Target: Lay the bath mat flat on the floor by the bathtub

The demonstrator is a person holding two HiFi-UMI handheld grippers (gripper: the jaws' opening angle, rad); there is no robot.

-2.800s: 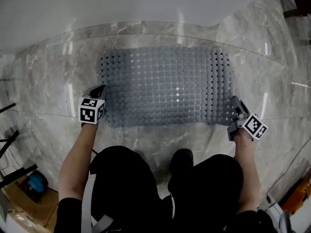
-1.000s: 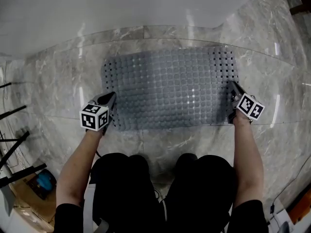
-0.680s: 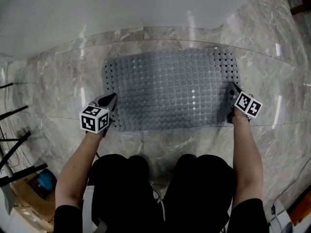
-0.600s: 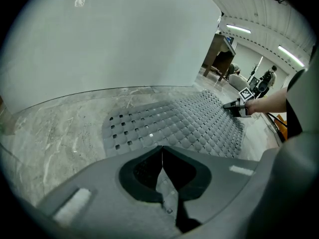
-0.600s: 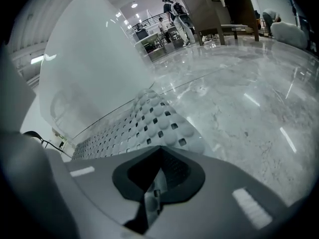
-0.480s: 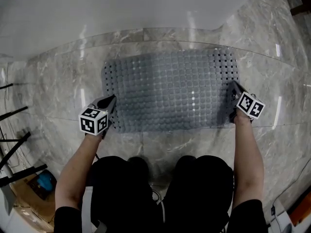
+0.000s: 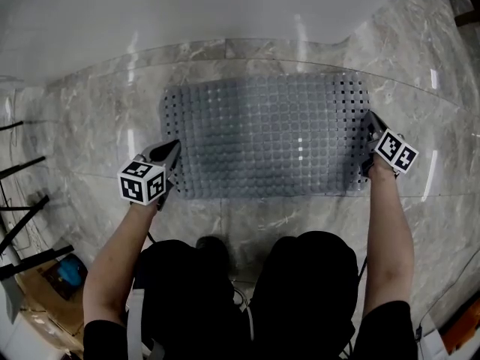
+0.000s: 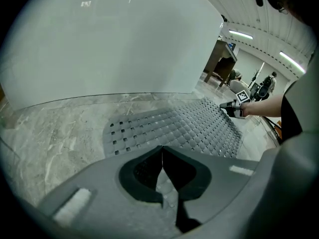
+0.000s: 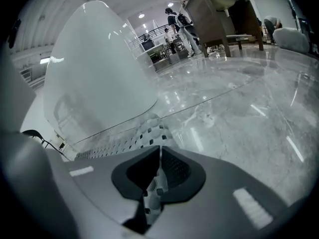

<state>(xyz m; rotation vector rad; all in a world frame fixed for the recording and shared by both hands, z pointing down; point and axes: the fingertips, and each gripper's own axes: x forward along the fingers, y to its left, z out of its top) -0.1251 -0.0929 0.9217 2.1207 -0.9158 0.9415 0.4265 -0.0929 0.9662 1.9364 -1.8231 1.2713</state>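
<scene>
Slick marble floor (image 7: 90, 118) lets the bath mat (image 7: 262, 137) skew if the right gripper (image 7: 369, 120), its pinch just loosened, slips while the left gripper (image 7: 175, 148), clamped on it, tugs

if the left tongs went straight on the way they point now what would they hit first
The bath mat: the left tongs are shut on its near corner and point down across it, so probably more mat, then the floor under it.
</scene>
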